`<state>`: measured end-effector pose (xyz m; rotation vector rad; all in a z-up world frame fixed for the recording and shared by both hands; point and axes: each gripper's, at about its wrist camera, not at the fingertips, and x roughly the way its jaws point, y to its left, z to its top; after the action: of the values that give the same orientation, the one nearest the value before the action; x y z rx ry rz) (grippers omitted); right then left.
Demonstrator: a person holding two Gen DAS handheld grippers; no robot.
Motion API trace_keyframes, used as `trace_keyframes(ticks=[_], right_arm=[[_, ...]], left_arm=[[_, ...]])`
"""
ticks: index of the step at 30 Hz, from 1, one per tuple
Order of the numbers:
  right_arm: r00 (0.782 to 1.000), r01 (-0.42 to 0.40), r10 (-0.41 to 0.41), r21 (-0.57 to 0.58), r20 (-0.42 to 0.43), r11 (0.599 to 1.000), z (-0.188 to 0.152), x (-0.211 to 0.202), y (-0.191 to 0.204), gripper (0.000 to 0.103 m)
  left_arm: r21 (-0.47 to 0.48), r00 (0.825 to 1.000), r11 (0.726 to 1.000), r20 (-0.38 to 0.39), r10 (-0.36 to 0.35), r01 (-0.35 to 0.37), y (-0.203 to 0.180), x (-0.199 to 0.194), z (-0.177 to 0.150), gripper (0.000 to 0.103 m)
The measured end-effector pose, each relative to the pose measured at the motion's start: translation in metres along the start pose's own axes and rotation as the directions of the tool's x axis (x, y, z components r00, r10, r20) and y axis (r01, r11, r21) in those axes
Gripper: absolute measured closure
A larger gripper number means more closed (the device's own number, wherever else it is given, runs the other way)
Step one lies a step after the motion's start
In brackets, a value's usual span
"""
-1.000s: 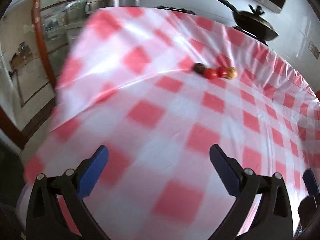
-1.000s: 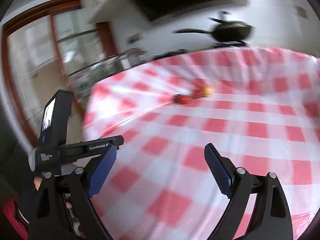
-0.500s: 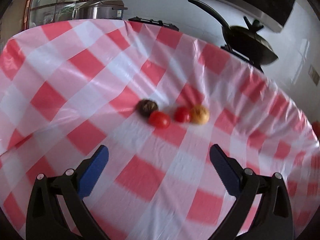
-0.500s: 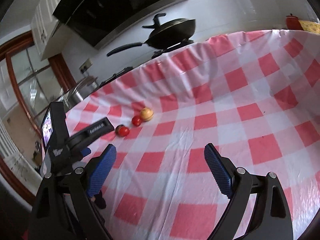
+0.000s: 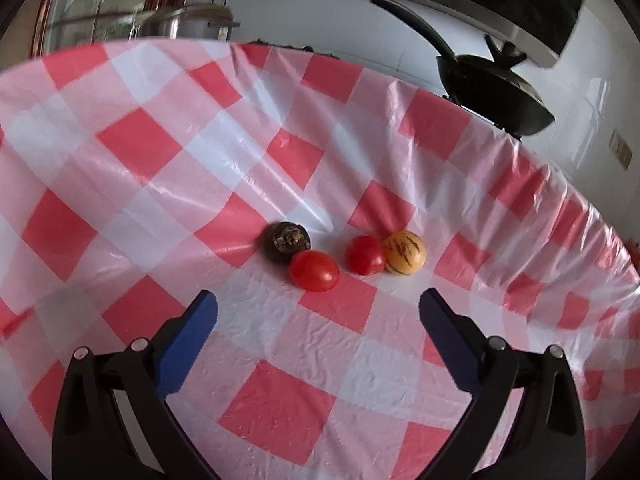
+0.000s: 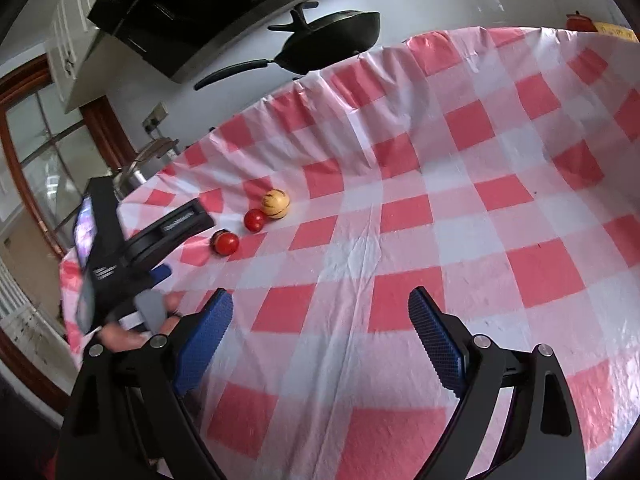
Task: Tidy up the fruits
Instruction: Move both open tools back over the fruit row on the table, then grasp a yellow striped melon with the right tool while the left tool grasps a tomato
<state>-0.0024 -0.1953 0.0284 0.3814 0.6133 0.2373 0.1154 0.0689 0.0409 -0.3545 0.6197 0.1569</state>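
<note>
Several small fruits lie in a row on the red-and-white checked tablecloth. A dark brown fruit touches a red tomato. A second red tomato touches a yellow striped fruit. My left gripper is open and empty, just short of the fruits. My right gripper is open and empty, farther back over the cloth. In the right wrist view the fruits are at the left: yellow fruit, tomato, tomato.
A black wok with a long handle stands behind the table's far edge, also in the right wrist view. A metal pot sits at the back left. The left hand-held gripper body shows at the table's left edge.
Both grippers have moved closer to the table and the fruits. The fruits now sit larger and nearer the left gripper's fingertips. Both jaws stay open.
</note>
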Motion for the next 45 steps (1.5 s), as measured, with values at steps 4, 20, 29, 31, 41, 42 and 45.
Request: trace_keyframes(ticks=[4,20,29,31,41,42,45], right_arm=[[1.000,0.012,-0.012,0.014,-0.009,1.000,0.027,0.036,0.008,0.016],[0.973,0.002,0.021,0.099,-0.229,0.995,0.105,0.233,0.062,0.024],[0.966,0.088,-0.053,0.127,-0.254,0.988,0.097,0.271,0.077,0.058],[0.964,0.086,-0.056,0.104,-0.259,0.991,0.094,0.272,0.078,0.058],[0.997,0.027,-0.004,0.292,-0.078,0.956,0.056,0.158,-0.003,0.058],[0.998,0.020,-0.001,0.303,-0.065,0.953,0.054,0.154,-0.006,0.058],[1.000,-0.005,0.008,0.331,-0.006,0.944,0.053,0.142,-0.015,0.057]], left_arm=[[-0.004,0.998,0.999,-0.043,0.046,-0.046,0.006,0.008,0.002,0.002],[-0.207,0.975,0.956,-0.123,0.184,-0.206,0.067,0.023,0.005,0.002],[-0.187,0.980,0.967,-0.129,0.152,-0.174,0.061,0.026,0.004,0.002],[-0.167,0.981,0.972,-0.131,0.142,-0.163,0.056,0.029,0.004,0.002],[-0.114,0.989,0.991,-0.137,0.054,-0.070,0.039,0.032,0.002,0.002],[-0.115,0.989,0.992,-0.138,0.045,-0.061,0.038,0.033,0.002,0.002],[-0.106,0.990,0.993,-0.135,0.041,-0.056,0.034,0.036,0.002,0.002]])
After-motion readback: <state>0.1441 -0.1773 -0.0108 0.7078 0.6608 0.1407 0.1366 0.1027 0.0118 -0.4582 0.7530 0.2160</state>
